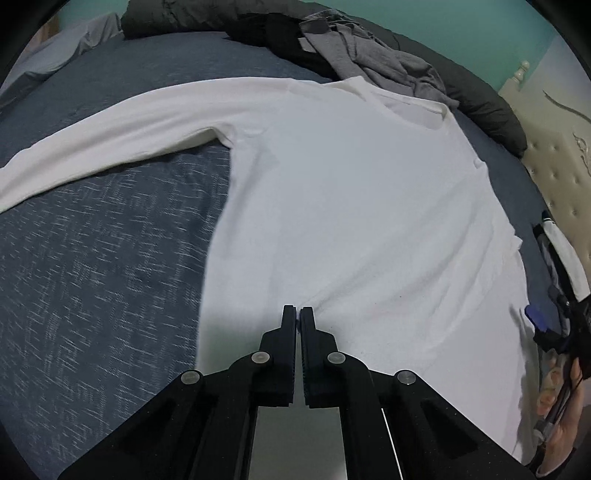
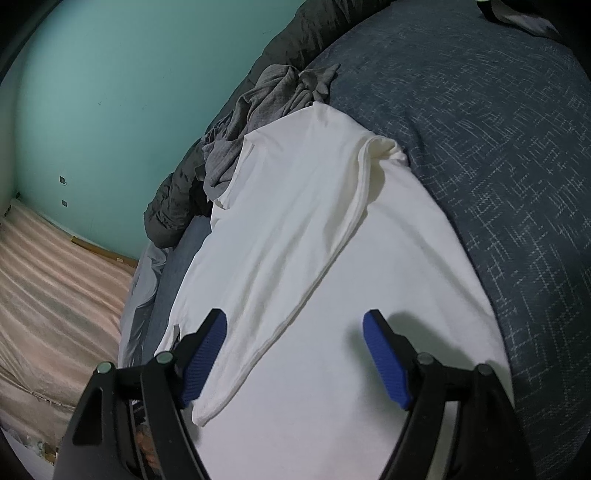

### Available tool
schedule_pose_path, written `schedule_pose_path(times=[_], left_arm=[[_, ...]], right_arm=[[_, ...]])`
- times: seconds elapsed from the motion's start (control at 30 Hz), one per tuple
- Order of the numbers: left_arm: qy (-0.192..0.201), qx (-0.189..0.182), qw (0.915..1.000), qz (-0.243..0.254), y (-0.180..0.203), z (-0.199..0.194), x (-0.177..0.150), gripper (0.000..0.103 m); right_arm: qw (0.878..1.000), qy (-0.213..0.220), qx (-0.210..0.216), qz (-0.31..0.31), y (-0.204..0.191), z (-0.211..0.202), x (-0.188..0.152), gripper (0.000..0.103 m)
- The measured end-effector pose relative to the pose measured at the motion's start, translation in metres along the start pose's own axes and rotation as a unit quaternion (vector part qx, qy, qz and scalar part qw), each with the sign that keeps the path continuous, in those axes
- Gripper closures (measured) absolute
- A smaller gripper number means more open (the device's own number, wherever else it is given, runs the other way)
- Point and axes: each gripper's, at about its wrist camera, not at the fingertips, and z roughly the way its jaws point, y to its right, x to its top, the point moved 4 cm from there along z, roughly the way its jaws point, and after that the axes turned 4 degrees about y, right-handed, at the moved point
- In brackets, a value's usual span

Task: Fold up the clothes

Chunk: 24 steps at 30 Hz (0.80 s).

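Note:
A white long-sleeved shirt (image 1: 351,192) lies flat on the dark blue bedspread (image 1: 92,277). One sleeve (image 1: 110,125) stretches out to the left. The other sleeve (image 2: 295,258) is folded over the shirt's body (image 2: 314,406), its cuff near the left fingertip. My left gripper (image 1: 298,314) is shut, tips down at the shirt's lower middle; whether cloth is pinched does not show. My right gripper (image 2: 295,332) is open just above the folded sleeve, blue pads (image 2: 384,362) apart with nothing between them. It also shows at the right edge as the right gripper (image 1: 554,325), held by a hand (image 1: 557,406).
A crumpled grey garment (image 1: 380,55) and dark clothes (image 1: 258,26) are heaped at the bed's far side beyond the collar. A dark quilt (image 2: 177,199) runs along the teal wall (image 2: 110,110). A padded headboard (image 1: 554,177) stands at the right.

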Motion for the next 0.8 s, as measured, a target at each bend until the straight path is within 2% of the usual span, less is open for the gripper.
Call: schedule_pose_path(times=[0.27,0.33,0.37,0.43,0.47,0.5,0.57,0.73,0.8], left_arm=[[-0.035,0.001,0.9994,-0.006,-0.014,0.019,-0.006,0.1],[-0.028,0.004,0.9995,-0.013,-0.013,0.013,-0.006,0.097],[-0.023,0.004,0.9996,-0.017,-0.013,0.009,-0.006,0.095],[-0.006,-0.004,0.9998,-0.019,-0.007,0.002,-0.004,0.075],[0.002,-0.008,0.9998,-0.02,-0.004,-0.002,-0.003,0.07],[0.006,-0.015,0.9997,-0.015,0.002,-0.002,-0.003,0.066],[0.008,-0.028,0.9996,-0.005,0.011,0.001,-0.004,0.066],[0.001,-0.055,0.9983,0.021,0.026,0.015,-0.011,0.066],[-0.002,-0.066,0.9973,0.031,0.032,0.021,-0.014,0.066]], right_arm=[[1.0,0.007,-0.012,0.004,0.006,-0.003,0.004,0.026],[1.0,0.011,-0.019,0.007,0.01,-0.006,0.008,0.026],[1.0,0.013,-0.023,0.008,0.013,-0.008,0.01,0.026],[0.999,0.02,-0.033,0.01,0.018,-0.014,0.017,0.026],[0.999,0.025,-0.037,0.009,0.02,-0.018,0.021,0.026],[0.999,0.029,-0.039,0.007,0.022,-0.021,0.025,0.026],[0.998,0.037,-0.045,-0.006,0.022,-0.028,0.032,0.026],[0.99,0.054,-0.112,-0.061,0.022,-0.039,0.041,0.026],[0.983,0.057,-0.149,-0.091,0.021,-0.039,0.044,0.026]])
